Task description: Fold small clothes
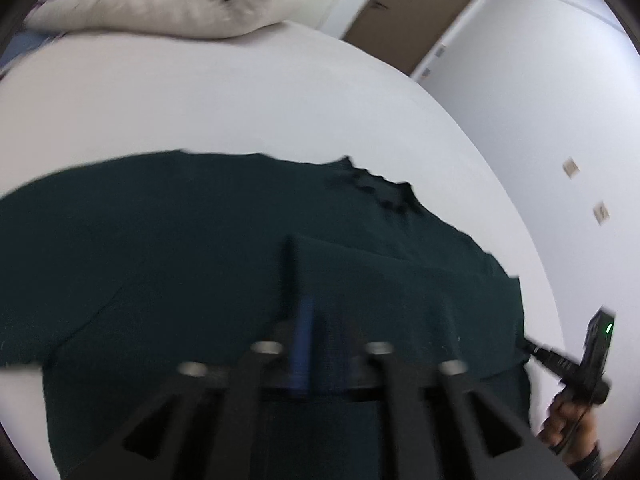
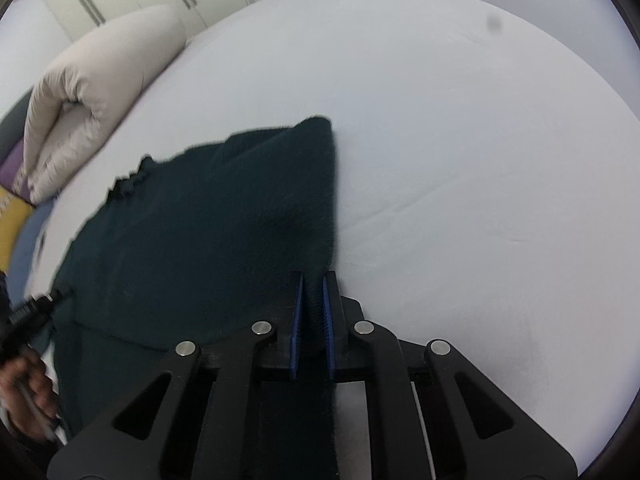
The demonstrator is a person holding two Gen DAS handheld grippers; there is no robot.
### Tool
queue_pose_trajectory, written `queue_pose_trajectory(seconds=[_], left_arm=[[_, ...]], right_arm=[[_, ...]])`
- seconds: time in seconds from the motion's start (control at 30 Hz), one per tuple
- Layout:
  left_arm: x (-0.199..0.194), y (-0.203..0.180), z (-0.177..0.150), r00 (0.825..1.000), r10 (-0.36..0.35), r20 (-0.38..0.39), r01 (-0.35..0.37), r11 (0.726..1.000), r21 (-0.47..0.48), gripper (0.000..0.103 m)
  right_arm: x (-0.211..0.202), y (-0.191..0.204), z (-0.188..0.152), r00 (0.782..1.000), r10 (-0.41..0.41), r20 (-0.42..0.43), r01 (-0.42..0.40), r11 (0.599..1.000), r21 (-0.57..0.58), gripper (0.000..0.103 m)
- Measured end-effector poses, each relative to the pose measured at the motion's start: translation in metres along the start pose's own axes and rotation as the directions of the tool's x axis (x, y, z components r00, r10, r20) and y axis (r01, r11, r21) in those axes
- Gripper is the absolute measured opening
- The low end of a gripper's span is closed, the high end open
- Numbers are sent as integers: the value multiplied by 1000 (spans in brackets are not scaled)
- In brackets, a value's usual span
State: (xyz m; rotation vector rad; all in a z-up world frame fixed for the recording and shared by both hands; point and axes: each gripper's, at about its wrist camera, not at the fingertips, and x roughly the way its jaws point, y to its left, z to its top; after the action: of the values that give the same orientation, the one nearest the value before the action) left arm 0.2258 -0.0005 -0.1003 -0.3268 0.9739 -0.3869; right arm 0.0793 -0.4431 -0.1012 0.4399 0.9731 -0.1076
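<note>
Both grippers, left gripper [image 1: 316, 344] blurred and right gripper [image 2: 313, 320], pinch one dark green garment [image 2: 208, 232] on the bed [image 2: 460, 120], its near hem hidden.

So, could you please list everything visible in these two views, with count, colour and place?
dark green knitted garment: one, spread on the bed, its near edge in both grippers.
white bed sheet: one, covering the bed under the garment.
beige folded duvet: one, at the far end of the bed.
brown door: one, in the white wall beyond the bed.
left gripper: black, blue pads, shut on the garment.
right gripper: black, blue pads, shut on the garment's edge.
</note>
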Motion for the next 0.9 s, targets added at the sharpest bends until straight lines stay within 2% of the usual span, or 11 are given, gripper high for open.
queue_pose_trajectory(seconds=[0.07, 0.13, 0.2, 0.23, 0.27, 0.3, 0.4, 0.5, 0.57, 0.67, 0.9], left_arm=[[7, -2, 3, 999, 45, 9, -45, 999, 10, 69], [14, 4, 8, 999, 50, -12, -50, 998, -32, 72], [20, 5, 8, 999, 19, -37, -21, 999, -41, 72], [21, 2, 7, 999, 24, -39, -25, 999, -21, 72], [22, -1, 5, 999, 35, -38, -35, 999, -1, 67], [24, -7, 4, 998, 36, -47, -35, 999, 24, 51], [28, -10, 2, 994, 78, -71, -75, 996, 44, 24], [28, -10, 1, 993, 92, -75, -87, 994, 59, 13], [25, -9, 1, 993, 90, -75, -85, 995, 60, 8], [15, -11, 0, 995, 72, -66, -68, 995, 66, 7], [-12, -2, -3, 1000, -5, -27, 4, 999, -42, 7]], right_arm=[[-6, -2, 4, 1000, 14, 20, -14, 999, 31, 11], [-13, -4, 9, 999, 21, 50, -23, 999, 49, 13], [-14, -5, 18, 997, 34, 65, -38, 997, 66, 25], [-12, -5, 23, 997, 32, 68, -37, 997, 72, 38], [-11, -4, 26, 997, 30, 73, -35, 997, 68, 41], [-6, -1, 31, 996, 22, 81, -26, 998, 48, 41], [9, 5, 46, 996, -2, 87, 0, 1000, 25, 41], [24, 8, 59, 997, -18, 79, 18, 1000, 4, 39], [30, 13, 65, 995, -57, 80, 60, 997, -40, 27], [31, 20, 75, 993, -90, 78, 96, 992, -77, 8], [21, 26, 75, 988, -88, 123, 98, 992, -80, 7]])
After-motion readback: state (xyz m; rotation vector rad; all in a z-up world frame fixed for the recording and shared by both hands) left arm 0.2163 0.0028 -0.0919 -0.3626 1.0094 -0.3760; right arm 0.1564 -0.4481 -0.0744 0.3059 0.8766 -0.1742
